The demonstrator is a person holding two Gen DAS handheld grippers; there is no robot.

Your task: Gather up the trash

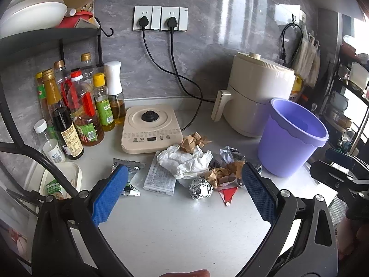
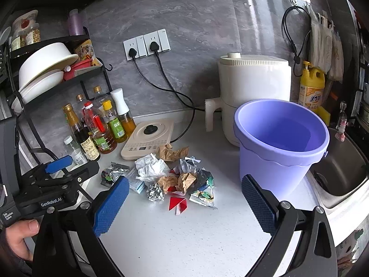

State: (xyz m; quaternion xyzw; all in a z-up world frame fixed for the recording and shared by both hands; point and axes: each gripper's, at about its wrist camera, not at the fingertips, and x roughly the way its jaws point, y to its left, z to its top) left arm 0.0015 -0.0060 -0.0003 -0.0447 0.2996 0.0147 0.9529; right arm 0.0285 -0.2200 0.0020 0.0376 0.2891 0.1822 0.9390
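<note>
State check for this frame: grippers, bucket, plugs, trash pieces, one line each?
Left gripper: open, holding nothing.
Right gripper: open, holding nothing.
Purple bucket: upright, no trash visible inside.
Two plugs: both in their sockets.
Foil ball: crumpled, on the counter.
White paper: crumpled, on the pile.
Small box: lying flat.

Soft daylight from the right fills both views, leaving bright window glare on the glossy grey wall [image 1: 230,23] and faint shadows on the white counter [image 2: 184,235], while fisheye bending curves the edges, whose corners go black and slightly blurred.
</note>
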